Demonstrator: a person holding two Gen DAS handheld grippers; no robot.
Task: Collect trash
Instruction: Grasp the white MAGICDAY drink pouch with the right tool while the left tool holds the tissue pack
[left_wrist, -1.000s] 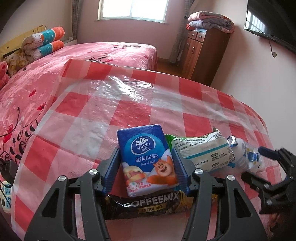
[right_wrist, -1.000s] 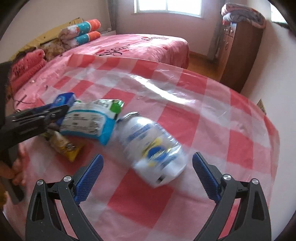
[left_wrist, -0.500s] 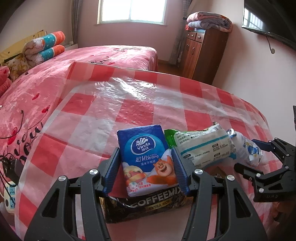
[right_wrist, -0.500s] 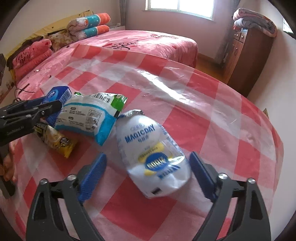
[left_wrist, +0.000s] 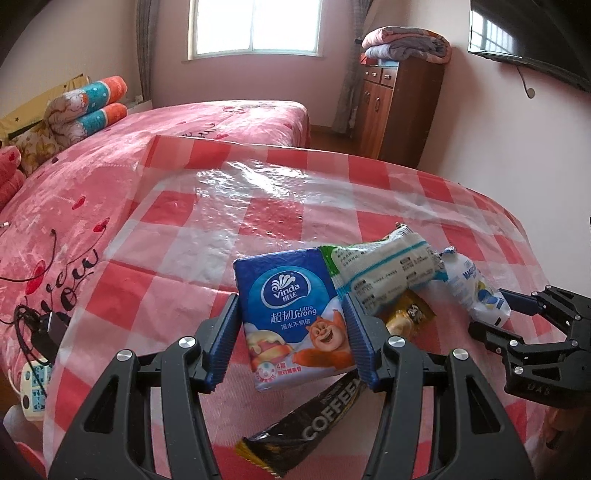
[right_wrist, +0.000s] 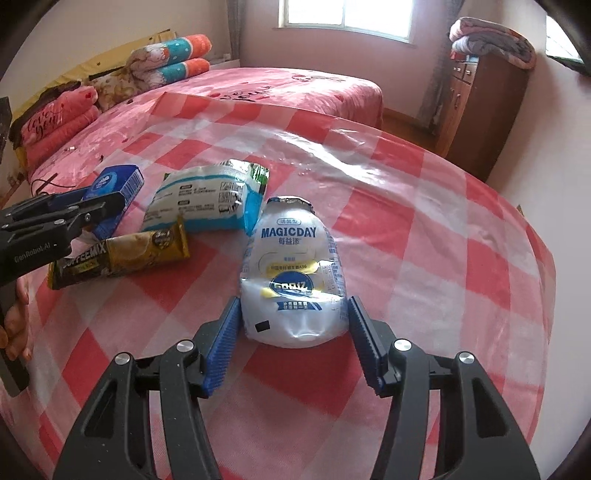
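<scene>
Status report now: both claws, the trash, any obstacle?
Left claw shut on tissue pack. Right claw closing around white bottle. Coffee sachet and snack bag loose alongside.

Daylight from the window (left_wrist: 255, 27) at the top centre fills both views brightly, blowing out the panes. Glare streaks across the checked plastic sheet (left_wrist: 295, 192) mid-frame. Fisheye bending curves the walls, the corners go black, and focus stays sharp.

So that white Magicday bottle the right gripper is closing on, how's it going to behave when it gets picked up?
The Magicday bottle looks dented and creased, so probably empty, light and squashy under the right gripper. Its glossy rounded sides might slip, and lying on its side it could roll.
</scene>
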